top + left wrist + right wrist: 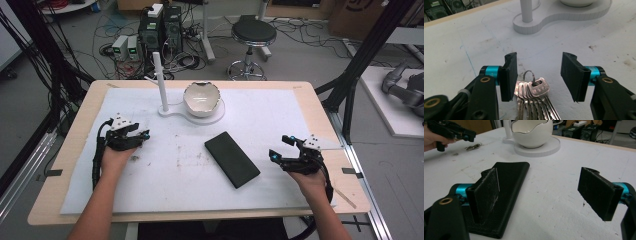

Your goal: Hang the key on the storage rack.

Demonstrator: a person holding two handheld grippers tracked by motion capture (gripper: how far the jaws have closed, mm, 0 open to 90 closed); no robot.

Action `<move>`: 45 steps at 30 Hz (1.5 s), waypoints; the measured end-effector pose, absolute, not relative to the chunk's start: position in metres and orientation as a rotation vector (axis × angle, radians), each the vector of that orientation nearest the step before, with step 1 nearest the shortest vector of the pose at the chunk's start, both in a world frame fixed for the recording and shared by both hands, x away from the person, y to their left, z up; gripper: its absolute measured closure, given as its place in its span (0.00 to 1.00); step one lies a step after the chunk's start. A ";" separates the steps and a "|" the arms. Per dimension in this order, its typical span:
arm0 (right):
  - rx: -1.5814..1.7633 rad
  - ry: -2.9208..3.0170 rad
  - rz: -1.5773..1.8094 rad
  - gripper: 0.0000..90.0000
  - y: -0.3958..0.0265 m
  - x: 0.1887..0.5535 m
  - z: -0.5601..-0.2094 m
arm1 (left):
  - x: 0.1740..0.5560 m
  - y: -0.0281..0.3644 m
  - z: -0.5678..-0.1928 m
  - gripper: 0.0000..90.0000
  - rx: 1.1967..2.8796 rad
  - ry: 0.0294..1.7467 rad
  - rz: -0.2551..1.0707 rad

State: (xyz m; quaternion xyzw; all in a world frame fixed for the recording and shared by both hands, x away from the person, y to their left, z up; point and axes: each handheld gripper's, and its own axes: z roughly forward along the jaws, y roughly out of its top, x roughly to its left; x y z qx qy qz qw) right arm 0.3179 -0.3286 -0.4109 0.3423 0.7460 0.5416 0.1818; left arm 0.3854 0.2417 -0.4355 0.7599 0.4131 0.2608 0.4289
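Table (300,100) carries a white mat. A black case (232,159) lies flat at the mat's centre, well apart from both grippers. Right gripper (286,149) stands wide open, holding nothing. Left gripper (537,75) is partly open with a bunch of keys (534,96) lying on the mat between its jaws, one pad just beside it, not clamped.

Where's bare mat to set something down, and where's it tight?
Free: the wide stretch right of the bowl, between the black case and the mat's far edge; also the near strip below the case. Tight: around the left gripper over the keys, and the stand behind.
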 end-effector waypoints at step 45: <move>0.850 2.139 1.467 0.20 -0.304 0.314 -0.408 | 0.366 0.229 -0.355 0.99 1.785 0.880 0.602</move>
